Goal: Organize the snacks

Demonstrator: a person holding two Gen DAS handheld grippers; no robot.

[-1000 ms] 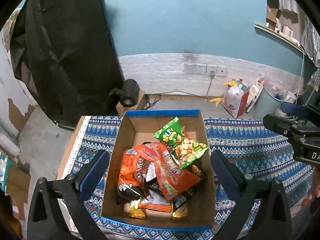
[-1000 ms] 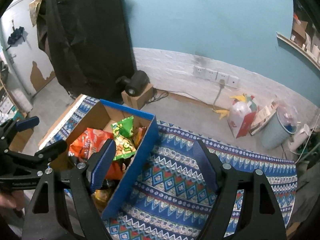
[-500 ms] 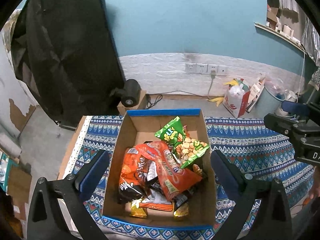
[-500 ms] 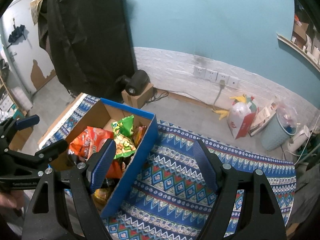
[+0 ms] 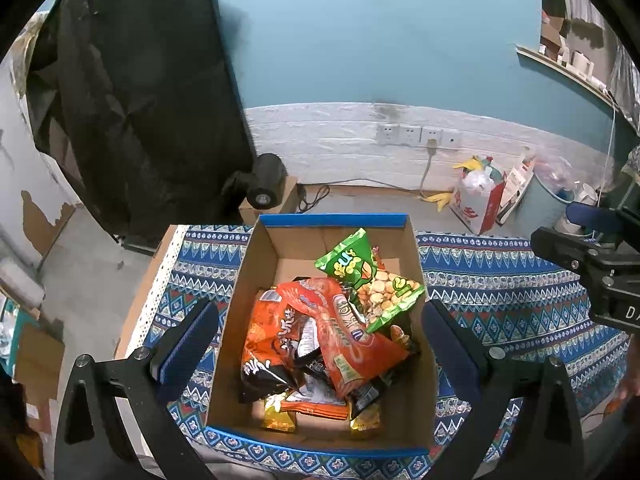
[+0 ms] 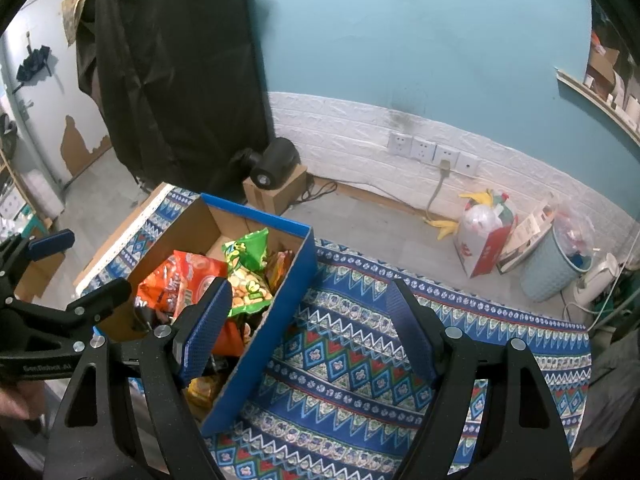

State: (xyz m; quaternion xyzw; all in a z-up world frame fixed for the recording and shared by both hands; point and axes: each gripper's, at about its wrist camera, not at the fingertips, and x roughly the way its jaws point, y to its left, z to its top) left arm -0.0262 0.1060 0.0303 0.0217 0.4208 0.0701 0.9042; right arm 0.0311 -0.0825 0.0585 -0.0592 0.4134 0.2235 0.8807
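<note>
A blue cardboard box stands on a patterned blue cloth. It holds several snack bags: a green bag, an orange-red bag and a dark orange bag. My left gripper is open and empty, hovering above the box with its fingers either side of it. My right gripper is open and empty over the box's right wall and the cloth. The green bag shows there too.
A black curtain hangs at the back left. A small black device on a wooden block stands behind the table. A red-white bag and a pale blue bin stand on the floor at the right.
Both grippers have shifted only slightly; the box sits a little further right in the left wrist view. Nothing was grasped or released.
</note>
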